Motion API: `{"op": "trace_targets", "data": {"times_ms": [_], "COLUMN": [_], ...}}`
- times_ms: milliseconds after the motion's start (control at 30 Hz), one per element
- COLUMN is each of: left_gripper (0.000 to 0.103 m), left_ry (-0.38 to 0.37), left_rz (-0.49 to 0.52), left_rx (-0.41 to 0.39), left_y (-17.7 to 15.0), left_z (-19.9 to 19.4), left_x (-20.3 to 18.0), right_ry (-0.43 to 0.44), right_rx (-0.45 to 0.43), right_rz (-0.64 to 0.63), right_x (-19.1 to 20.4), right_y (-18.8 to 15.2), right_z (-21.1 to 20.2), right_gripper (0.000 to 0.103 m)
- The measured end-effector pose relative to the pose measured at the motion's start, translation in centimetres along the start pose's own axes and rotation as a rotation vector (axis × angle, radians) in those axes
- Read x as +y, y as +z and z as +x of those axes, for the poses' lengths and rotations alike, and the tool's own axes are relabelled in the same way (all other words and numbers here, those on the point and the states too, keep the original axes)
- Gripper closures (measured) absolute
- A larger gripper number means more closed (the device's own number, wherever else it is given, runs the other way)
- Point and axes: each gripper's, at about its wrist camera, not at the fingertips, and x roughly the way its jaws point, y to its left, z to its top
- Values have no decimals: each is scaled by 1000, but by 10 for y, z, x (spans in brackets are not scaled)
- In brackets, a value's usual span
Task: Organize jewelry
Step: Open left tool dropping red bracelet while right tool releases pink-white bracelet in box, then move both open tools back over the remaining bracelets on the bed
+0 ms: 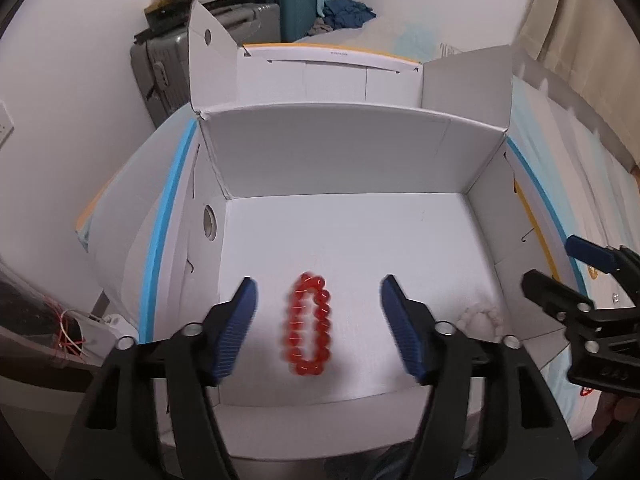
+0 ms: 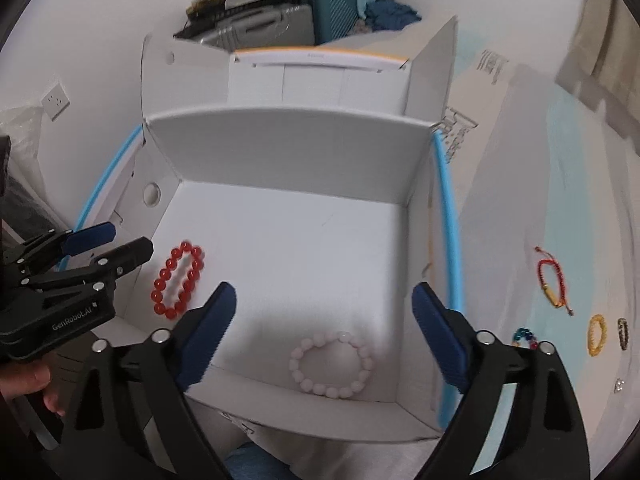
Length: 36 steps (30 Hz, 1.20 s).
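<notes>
**Two bracelets in the box, both grippers spread**

We see the white cardboard box (image 2: pixel 288 152) lying open on the bed (image 2: pixel 560 208). Inside it, on the floor, the red bead bracelet (image 1: pixel 308 324) lies toward the box's left side and the pale pink bead bracelet (image 2: pixel 331 363) near its front wall. Our left gripper (image 1: pixel 316 328) hangs over the red bracelet, fingers spread wide and apart from it. Our right gripper (image 2: pixel 324 340) is spread too, holding nothing. Outside the box, to its right, lie a red cord bracelet (image 2: pixel 552 280), a yellow bracelet (image 2: pixel 597 334) and a multicoloured bead bracelet (image 2: pixel 525 338).
</notes>
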Motion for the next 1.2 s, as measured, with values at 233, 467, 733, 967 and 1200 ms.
{"op": "trace_targets", "data": {"times_ms": [233,467,733,967,1200], "left_gripper": [6,6,6,6,6], "left_ry": [-23,-52,-104,-148,-193], "left_rz": [3,40,91,152,208], "left_rx": [-32,-58,-85,-102,-105], "left_y": [-4,-7,-7,-8,-12], "left_z": [-14,-28,-44,-53,-55], "left_x": [-13,-42,-91,-138,-185], "right_ry": [-29,-69,-121,-169,-210], "right_rx": [-63,-95,-127,-144,-146], "right_rz": [20,66,127,191,248], "right_x": [-20,-54,-98,-141,-178], "right_y": [-11,-29,-52,-74,-100], "right_z": [-30,-57,-87,-111,-128], "right_gripper": [9,8,8,8,8]}}
